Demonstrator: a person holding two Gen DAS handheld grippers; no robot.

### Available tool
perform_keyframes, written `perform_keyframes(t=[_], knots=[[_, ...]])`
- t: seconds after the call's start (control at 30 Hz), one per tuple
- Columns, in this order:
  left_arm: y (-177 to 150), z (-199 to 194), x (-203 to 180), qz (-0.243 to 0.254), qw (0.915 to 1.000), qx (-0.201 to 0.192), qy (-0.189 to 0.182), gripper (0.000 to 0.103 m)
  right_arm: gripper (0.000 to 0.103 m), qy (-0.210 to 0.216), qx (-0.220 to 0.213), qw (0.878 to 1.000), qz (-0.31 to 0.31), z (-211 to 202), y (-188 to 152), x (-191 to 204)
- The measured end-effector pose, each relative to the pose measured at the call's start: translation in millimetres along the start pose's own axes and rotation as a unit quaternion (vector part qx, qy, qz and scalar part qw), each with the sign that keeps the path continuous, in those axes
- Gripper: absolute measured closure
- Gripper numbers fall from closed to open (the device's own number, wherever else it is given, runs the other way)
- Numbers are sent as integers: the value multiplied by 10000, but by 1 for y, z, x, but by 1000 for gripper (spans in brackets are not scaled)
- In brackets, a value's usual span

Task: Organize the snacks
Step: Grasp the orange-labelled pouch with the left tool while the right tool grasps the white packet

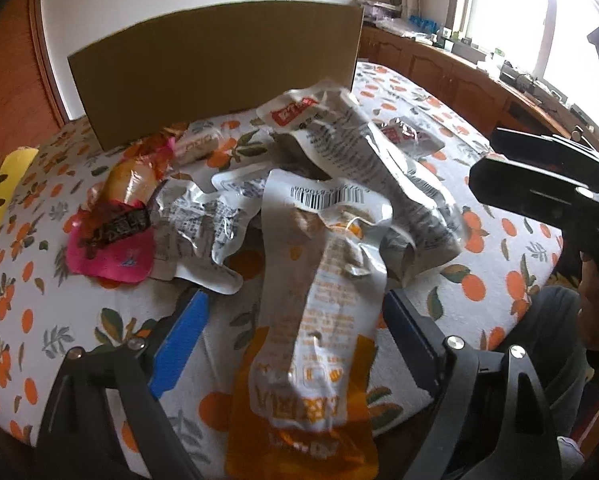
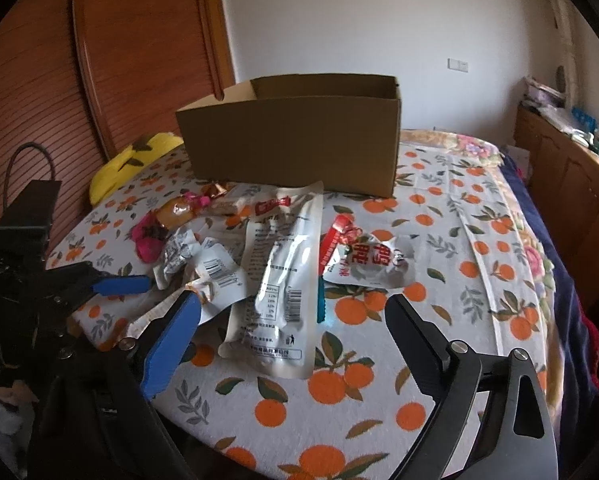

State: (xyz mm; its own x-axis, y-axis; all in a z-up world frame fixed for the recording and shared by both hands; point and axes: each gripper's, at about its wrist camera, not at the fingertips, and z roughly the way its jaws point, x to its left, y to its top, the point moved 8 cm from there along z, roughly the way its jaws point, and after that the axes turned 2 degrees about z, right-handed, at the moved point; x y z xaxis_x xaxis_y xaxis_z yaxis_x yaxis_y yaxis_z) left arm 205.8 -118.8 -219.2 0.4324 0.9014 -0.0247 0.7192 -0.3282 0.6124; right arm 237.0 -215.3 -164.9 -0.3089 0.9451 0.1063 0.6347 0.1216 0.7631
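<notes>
Jaws apart on both grippers, left gripper [image 1: 295,320] tilted down astride an orange-ended packet [image 1: 315,344], right gripper [image 2: 295,340] angled over a long white packet [image 2: 277,284].

An open brown cardboard box [image 2: 295,140] is set on an orange-printed white cloth [image 2: 479,280]; crumpled snack packets are heaped before it, a long silver pouch [image 2: 275,280] nearest the wide-spread right gripper [image 2: 291,340], the left gripper [image 2: 135,292] beside the heap
</notes>
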Motion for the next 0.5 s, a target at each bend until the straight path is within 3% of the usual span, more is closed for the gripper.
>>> perform_keyframes(t=[0.07, 0.1, 0.13, 0.17, 0.2, 0.5], knots=[[0, 1, 0, 43, 10000, -61, 23, 14, 9, 28, 42, 10000, -38, 6, 2, 0], [0, 0, 1, 42, 9999, -95, 10, 19, 9, 69, 62, 9999, -42, 9, 3, -1], [0, -1, 2, 34, 9999, -143, 31, 25, 9, 93, 77, 9999, -31, 10, 3, -1], [1, -2, 3, 30, 9998, -178, 44, 41, 9, 113, 99, 9999, -11, 13, 3, -3], [1, -5, 4, 20, 9997, -221, 37, 49, 9, 118, 116, 9999, 5, 15, 4, -4], [4, -14, 20, -326, 9981, -439, -270, 53, 9, 192, 294, 9994, 69, 34, 2, -3]])
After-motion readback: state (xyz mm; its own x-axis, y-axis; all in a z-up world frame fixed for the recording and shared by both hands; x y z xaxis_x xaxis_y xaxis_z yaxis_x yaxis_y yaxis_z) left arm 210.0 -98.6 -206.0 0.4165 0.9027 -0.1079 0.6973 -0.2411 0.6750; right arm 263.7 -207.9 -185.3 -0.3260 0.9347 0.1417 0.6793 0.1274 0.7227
